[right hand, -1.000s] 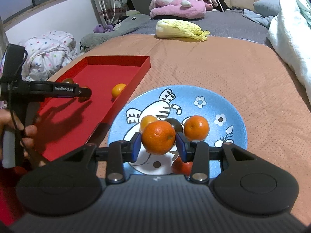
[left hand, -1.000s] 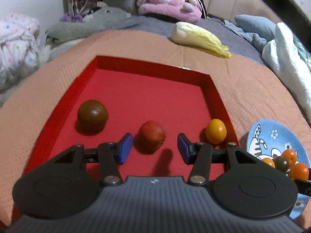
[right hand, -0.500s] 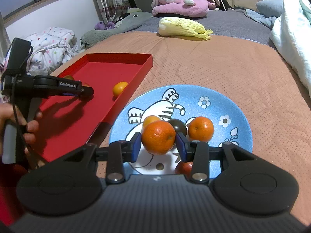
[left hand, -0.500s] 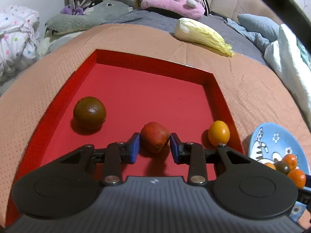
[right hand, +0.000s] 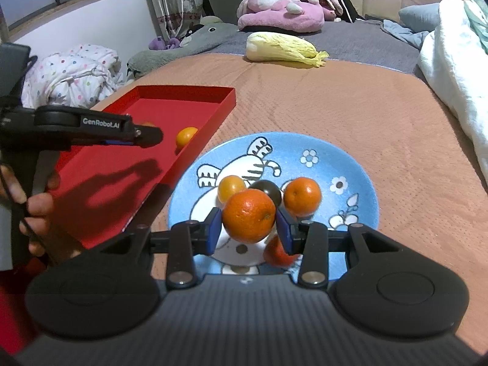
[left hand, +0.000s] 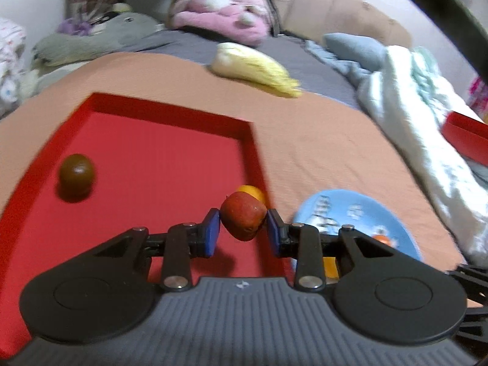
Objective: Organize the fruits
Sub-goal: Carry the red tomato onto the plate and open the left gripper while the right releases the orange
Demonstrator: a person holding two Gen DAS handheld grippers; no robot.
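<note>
— Where's the red fruit (left hand: pixel 243 219)?
— Lifted clear of the red tray (left hand: pixel 158 152), pinched from both sides, dull and slightly wrinkled.
— What's left in that tray?
— A dark brown round fruit (left hand: pixel 76 174) near its left wall, and a small yellow-orange one (right hand: pixel 186 136) against the right wall.
— And the blue plate (right hand: pixel 344 164)?
— A large orange (right hand: pixel 249 216) is held just above it; a smaller orange (right hand: pixel 302 196), a yellow fruit (right hand: pixel 230 187), a dark one (right hand: pixel 269 190) and a red one (right hand: pixel 277 252) lie on it.
</note>
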